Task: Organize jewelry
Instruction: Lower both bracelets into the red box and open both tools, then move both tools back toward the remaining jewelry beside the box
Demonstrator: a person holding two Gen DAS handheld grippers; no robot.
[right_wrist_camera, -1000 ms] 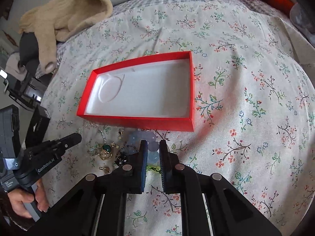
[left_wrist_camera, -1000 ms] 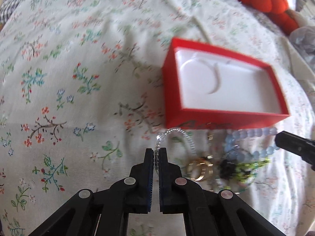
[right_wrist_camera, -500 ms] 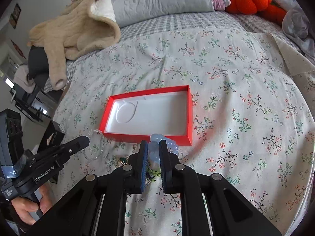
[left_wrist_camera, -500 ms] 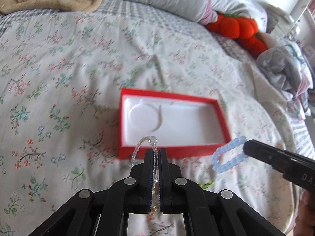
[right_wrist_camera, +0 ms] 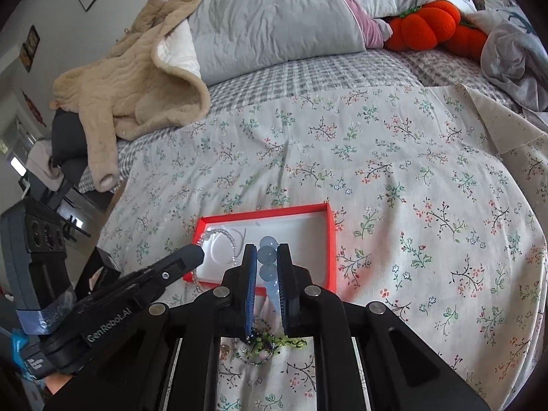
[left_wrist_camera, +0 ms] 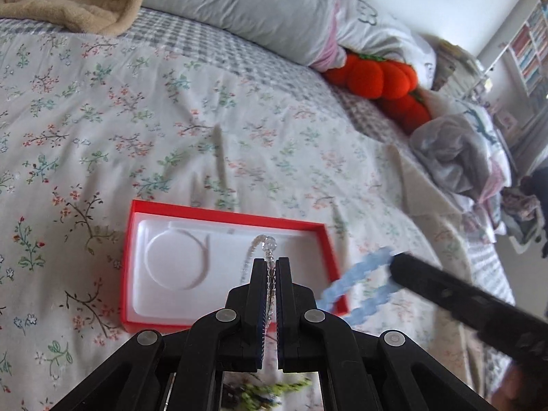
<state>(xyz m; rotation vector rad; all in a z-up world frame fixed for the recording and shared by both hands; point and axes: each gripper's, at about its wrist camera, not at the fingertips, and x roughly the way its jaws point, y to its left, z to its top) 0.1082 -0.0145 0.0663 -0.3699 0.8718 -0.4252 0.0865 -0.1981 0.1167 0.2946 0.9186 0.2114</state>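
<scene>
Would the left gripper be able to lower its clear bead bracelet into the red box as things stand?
Probably yes: the left gripper holds the clear bead bracelet above the open red box, and nothing visible lies between them.

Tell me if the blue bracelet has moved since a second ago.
Yes. The blue bracelet was lying on the bedspread beside the red box; now it hangs lifted in the right tool, seen against the box.

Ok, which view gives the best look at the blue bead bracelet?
The right wrist view: the blue bead bracelet sits sharp between the right gripper fingers, single beads distinct. The left wrist view shows its loop hanging, motion-blurred.
</scene>
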